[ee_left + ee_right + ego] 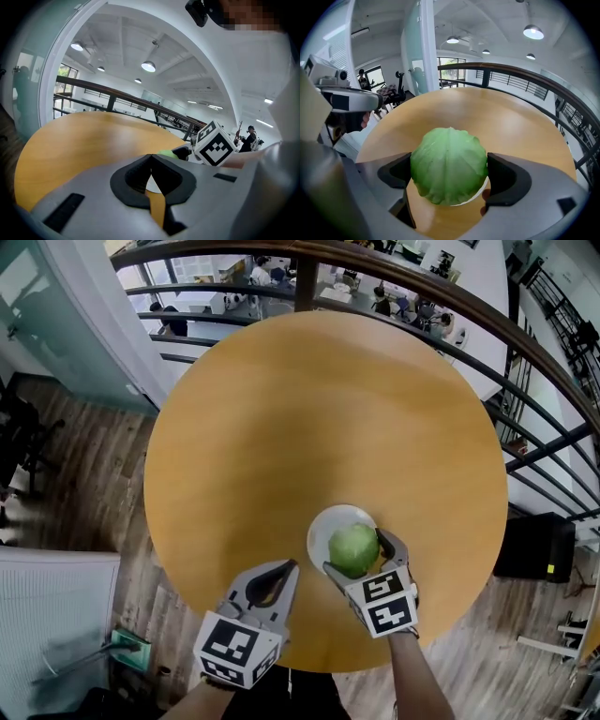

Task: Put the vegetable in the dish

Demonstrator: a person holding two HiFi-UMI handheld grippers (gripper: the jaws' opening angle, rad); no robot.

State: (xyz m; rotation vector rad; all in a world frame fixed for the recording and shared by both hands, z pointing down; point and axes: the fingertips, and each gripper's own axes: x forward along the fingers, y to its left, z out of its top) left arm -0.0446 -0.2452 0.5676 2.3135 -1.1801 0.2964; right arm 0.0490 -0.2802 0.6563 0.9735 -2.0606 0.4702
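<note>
round wooden table (309, 418) fills the head view, with a dark railing (525, 343) curving behind it from twelve to three o'clock. toward the table's six o'clock edge, the right gripper (449, 172) clamps a green cabbage (449, 161) over the white dish (323, 524). at its eight o'clock, the left gripper (151, 158) hangs empty, jaws pressed together.

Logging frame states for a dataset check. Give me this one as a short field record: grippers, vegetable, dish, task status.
surface: round wooden table
vegetable: green cabbage, clamped between the right gripper's jaws
dish: white dish, under the cabbage, near the table's near edge
right gripper: shut on the cabbage
left gripper: jaws together, nothing between them, held left of the dish
cabbage-dish contact: cannot tell
task status: cabbage over the dish, not yet released
</note>
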